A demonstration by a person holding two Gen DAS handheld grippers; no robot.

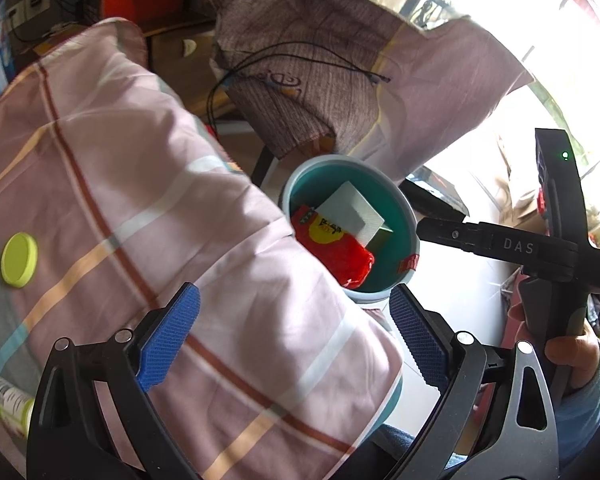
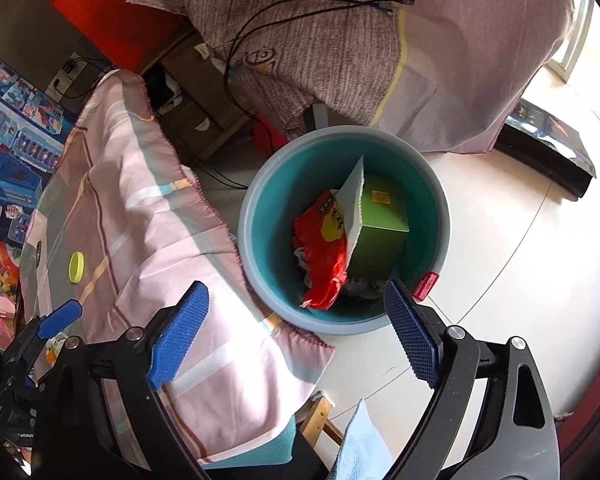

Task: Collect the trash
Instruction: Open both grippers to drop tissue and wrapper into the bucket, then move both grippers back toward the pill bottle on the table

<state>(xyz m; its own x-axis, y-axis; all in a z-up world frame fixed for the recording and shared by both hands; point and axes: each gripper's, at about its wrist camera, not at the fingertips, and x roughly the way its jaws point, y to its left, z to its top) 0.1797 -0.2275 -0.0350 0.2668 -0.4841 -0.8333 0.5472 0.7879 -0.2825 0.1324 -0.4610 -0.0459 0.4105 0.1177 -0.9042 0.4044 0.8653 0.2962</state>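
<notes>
Both grippers' blue fingers (image 2: 184, 332) gape wide, holding nothing. The right gripper (image 2: 296, 332) hangs over the round teal bin (image 2: 256, 216); left of that bin, nearer the left gripper (image 1: 294, 340), a flat yellow-green plastic cap (image 1: 19, 255) lies on the pink plaid quilt (image 1: 140, 200).

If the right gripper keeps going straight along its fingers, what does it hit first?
Probably the trash bin: the open right gripper points down at its near rim, with the red wrapper and green box just beyond. Depth is unclear.
</notes>
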